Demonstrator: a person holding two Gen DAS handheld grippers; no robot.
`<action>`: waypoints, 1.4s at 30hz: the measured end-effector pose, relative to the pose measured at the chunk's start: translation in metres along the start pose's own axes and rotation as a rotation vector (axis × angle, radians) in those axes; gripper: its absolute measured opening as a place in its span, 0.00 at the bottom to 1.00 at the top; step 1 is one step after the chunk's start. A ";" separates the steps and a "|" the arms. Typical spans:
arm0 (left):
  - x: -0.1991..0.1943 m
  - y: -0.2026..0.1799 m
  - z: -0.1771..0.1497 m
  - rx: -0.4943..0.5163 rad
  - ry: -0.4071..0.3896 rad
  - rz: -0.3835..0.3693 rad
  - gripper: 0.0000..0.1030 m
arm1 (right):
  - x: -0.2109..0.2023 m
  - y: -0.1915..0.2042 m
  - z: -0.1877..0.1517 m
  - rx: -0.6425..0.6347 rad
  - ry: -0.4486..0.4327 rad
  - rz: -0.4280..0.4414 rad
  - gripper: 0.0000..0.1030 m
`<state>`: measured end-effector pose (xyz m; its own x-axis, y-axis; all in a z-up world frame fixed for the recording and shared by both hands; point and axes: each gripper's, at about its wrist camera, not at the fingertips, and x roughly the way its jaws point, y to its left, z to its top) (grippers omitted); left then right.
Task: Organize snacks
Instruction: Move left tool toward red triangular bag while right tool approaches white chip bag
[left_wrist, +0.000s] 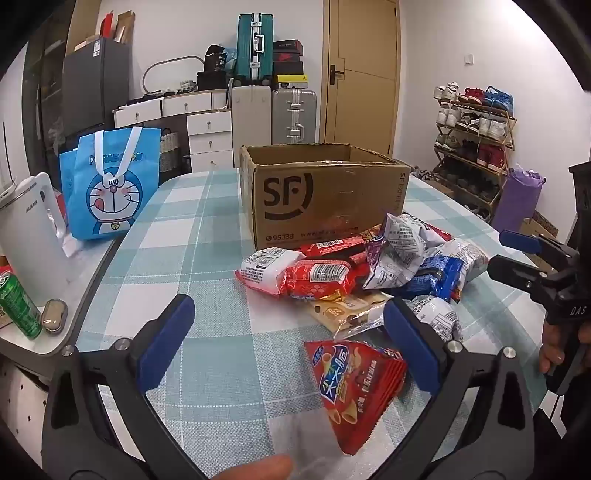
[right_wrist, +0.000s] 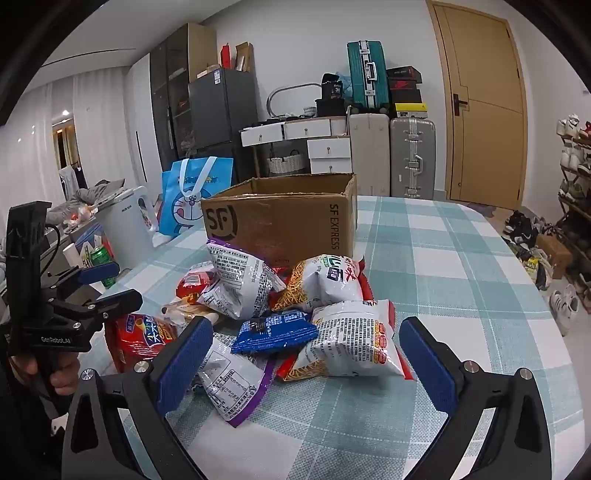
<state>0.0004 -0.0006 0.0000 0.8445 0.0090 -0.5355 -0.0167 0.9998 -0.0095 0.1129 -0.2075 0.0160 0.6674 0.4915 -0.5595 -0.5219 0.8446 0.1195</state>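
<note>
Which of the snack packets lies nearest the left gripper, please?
The red triangular packet with blue lettering. It lies alone on the checked tablecloth, just ahead of the open left gripper, while the other packets sit heaped nearer the cardboard box.

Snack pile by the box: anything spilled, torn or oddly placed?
Nothing spilled or visibly torn. The snack packets lie in a loose overlapping heap before the open cardboard box; one red packet lies apart, nearest the left tongs.
</note>
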 end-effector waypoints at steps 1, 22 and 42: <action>0.000 0.000 0.000 -0.002 0.001 -0.001 0.99 | 0.000 0.000 0.000 0.001 0.001 0.001 1.00; 0.003 0.005 -0.001 -0.034 0.010 -0.022 0.99 | -0.002 -0.005 -0.003 0.026 -0.010 -0.002 1.00; 0.010 0.008 -0.002 -0.028 0.010 -0.021 0.99 | 0.001 -0.007 -0.003 0.029 0.004 -0.007 1.00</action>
<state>0.0071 0.0074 -0.0070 0.8397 -0.0118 -0.5430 -0.0144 0.9989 -0.0439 0.1157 -0.2136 0.0121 0.6688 0.4849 -0.5635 -0.5017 0.8538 0.1393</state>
